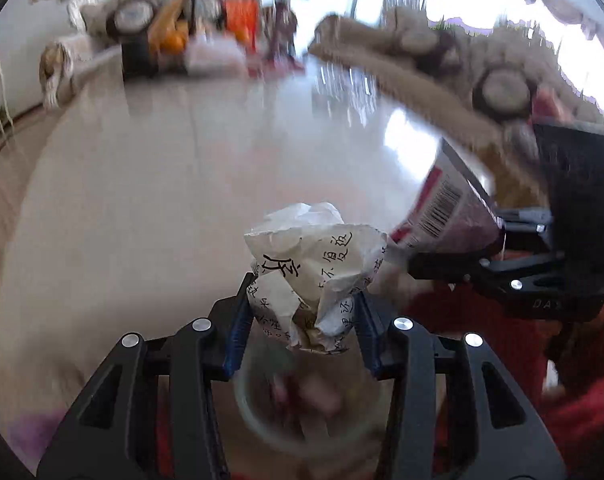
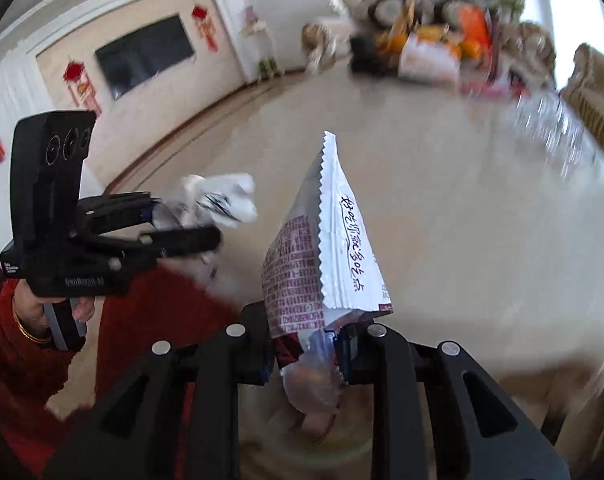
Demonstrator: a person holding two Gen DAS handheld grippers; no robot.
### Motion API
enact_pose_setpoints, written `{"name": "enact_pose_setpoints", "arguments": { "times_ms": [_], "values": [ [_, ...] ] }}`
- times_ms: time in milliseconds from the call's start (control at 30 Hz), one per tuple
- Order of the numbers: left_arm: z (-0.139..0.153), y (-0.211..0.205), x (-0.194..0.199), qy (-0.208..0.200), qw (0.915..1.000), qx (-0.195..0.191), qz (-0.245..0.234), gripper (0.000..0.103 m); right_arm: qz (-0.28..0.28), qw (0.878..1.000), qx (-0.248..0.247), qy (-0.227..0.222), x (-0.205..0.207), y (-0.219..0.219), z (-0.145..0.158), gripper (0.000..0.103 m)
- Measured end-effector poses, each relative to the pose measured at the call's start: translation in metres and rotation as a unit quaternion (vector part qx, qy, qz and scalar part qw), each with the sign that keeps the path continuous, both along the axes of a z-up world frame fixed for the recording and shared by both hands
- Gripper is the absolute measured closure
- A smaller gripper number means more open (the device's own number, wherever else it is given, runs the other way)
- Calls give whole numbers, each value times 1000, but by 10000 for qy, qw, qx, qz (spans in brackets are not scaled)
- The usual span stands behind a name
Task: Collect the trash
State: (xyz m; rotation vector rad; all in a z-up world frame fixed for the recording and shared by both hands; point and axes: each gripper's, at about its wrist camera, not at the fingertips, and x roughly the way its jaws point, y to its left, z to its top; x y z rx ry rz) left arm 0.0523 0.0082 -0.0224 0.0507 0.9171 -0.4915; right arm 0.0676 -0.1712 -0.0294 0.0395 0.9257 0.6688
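My left gripper (image 1: 304,320) is shut on a crumpled ball of white paper with black writing (image 1: 314,268). It holds the ball above a round whitish bin (image 1: 261,420) that has trash inside. My right gripper (image 2: 308,344) is shut on a silver and purple snack wrapper (image 2: 330,248), held upright above the same bin (image 2: 342,444). In the left wrist view the right gripper (image 1: 434,264) with the wrapper (image 1: 446,204) is at the right. In the right wrist view the left gripper (image 2: 189,220) with the paper (image 2: 221,196) is at the left.
A shiny pale table top (image 1: 181,160) stretches ahead. Fruit, bags and clutter (image 2: 434,48) stand at its far end. A fringed sofa (image 1: 462,72) runs along the right. A person in a red sweater (image 2: 29,344) holds the grippers.
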Motion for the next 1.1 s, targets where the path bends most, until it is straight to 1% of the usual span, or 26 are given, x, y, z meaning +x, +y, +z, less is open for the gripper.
{"name": "enact_pose_setpoints", "arguments": {
  "times_ms": [33,67,100,133,167,200,233,267,300,333,367,500,567,600,633,667,700,733,767,800,867,900,1000,1100],
  "values": [
    [-18,-3,-11,242,9997,40,30,58,50,9996,-73,257,-8,4,-16,81],
    [-34,-5,-18,480,9988,9,48,58,41,9987,-248,448,-12,8,-35,81],
    [-51,-6,-21,677,9977,-34,99,58,43,9964,-528,657,-13,12,-59,81],
    [-71,-9,-23,885,9959,-16,178,58,0,9929,-792,885,-10,15,-85,81],
    [-99,-12,-20,1169,9927,67,281,58,-56,9902,-956,1014,-7,17,-100,81],
    [-118,-14,-18,1331,9904,129,347,58,-94,9851,-1154,1271,-1,19,-126,81],
    [-137,-16,-16,1507,9874,206,433,58,-168,9826,-1205,1406,3,19,-140,81],
    [-159,-16,-14,1758,9828,205,531,58,-252,9803,-1251,1505,6,19,-151,81],
    [-170,-16,-13,1881,9802,208,585,58,-296,9770,-1280,1680,10,20,-164,81],
    [-181,-15,-12,2040,9763,245,673,58,-348,9758,-1287,1732,11,21,-169,81],
    [-185,-13,-13,2093,9752,219,687,58,-344,9753,-1332,1730,9,23,-171,81],
    [-185,-9,-12,1994,9760,296,826,58,-210,9732,-1600,1639,9,38,-171,80],
    [-189,-7,-10,2025,9749,331,869,57,-192,9722,-1727,1568,6,40,-174,79],
    [-189,-7,-8,2052,9741,364,876,54,-176,9714,-1790,1549,-1,42,-177,75],
    [-189,-8,-9,2085,9732,406,881,53,-166,9704,-1863,1530,-5,44,-179,66],
    [-192,-9,-9,2131,9717,489,897,43,-184,9696,-1930,1495,-8,44,-181,57],
    [-193,-11,-9,2152,9705,577,921,27,-216,9689,-1998,1444,-9,45,-181,45],
    [-192,-12,-11,2149,9700,626,945,24,-250,9680,-2052,1423,-7,43,-182,41],
    [-191,-10,-13,2145,9696,629,992,19,-279,9674,-2065,1438,-6,41,-183,39],
    [-190,-7,-13,2141,9693,619,1039,15,-334,9668,-2039,1501,-5,39,-184,35],
    [-187,-2,-14,2064,9701,582,1134,11,-456,9651,-2038,1581,-4,31,-182,16],
    [-184,0,-14,2022,9708,572,1161,10,-509,9661,-1939,1625,-3,28,-180,7],
    [-167,4,-16,1765,9745,593,1254,10,-592,9690,-1755,1635,-2,23,-168,7],
    [-144,2,-17,1488,9783,564,1324,10,-696,9726,-1646,1488,-3,25,-150,7]
  ]
}}
